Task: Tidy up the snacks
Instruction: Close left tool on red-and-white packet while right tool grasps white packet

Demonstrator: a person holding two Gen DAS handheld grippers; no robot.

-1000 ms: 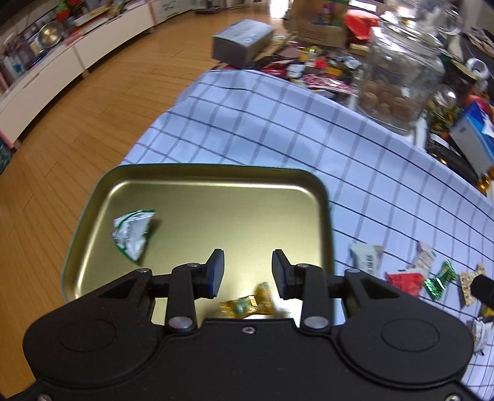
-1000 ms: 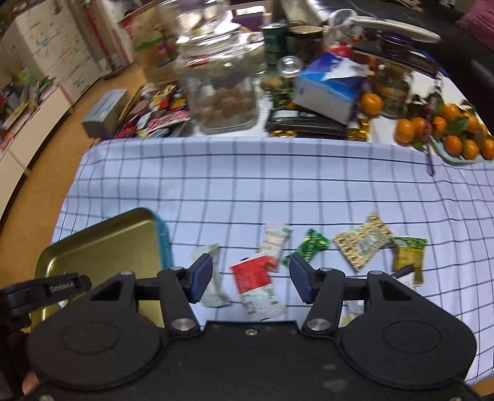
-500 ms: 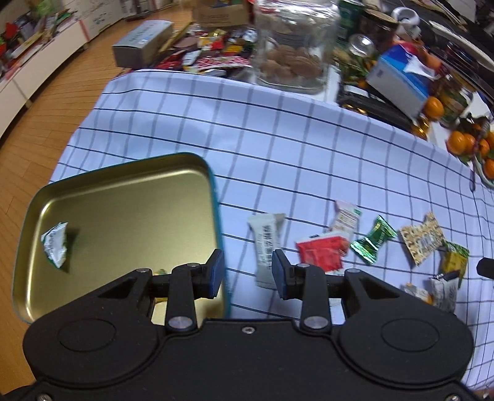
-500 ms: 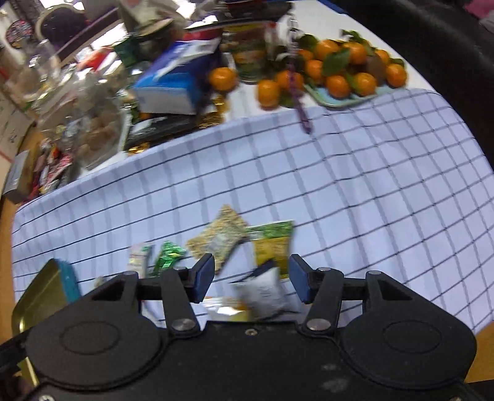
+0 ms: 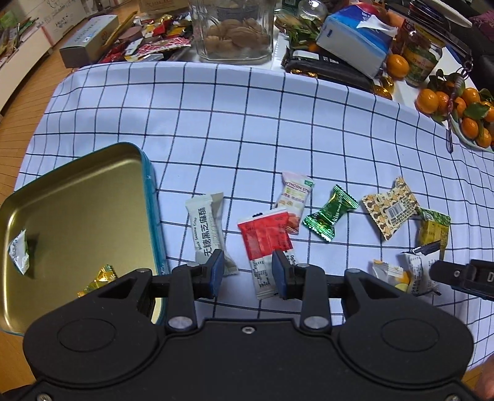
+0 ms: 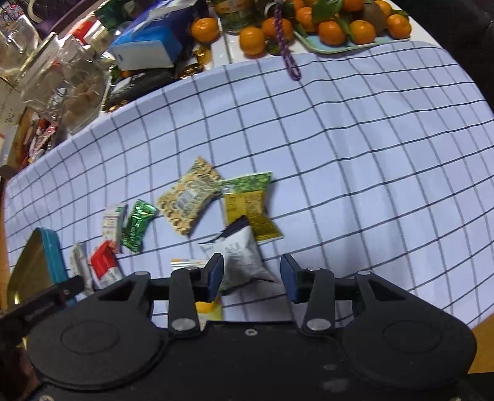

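Note:
Several wrapped snacks lie on the checked cloth. My left gripper hangs open over a red and white packet, which lies between its fingers untouched. A white bar sits just left of it, beside the gold tray. The tray holds a white-green candy and a gold candy. My right gripper straddles a white and black packet. Its jaws are closing. The left pad is at the packet's edge and the right pad stands apart from it.
A green candy, a cashew packet, a yellow-green packet and a small orange-white packet lie nearby. A glass cookie jar, a tissue box and mandarins crowd the far side. The table edge is close on the right.
My left gripper moved right, from above the tray to above the red and white packet. My right gripper moved right from that packet to the white and black one, and its jaws narrowed.

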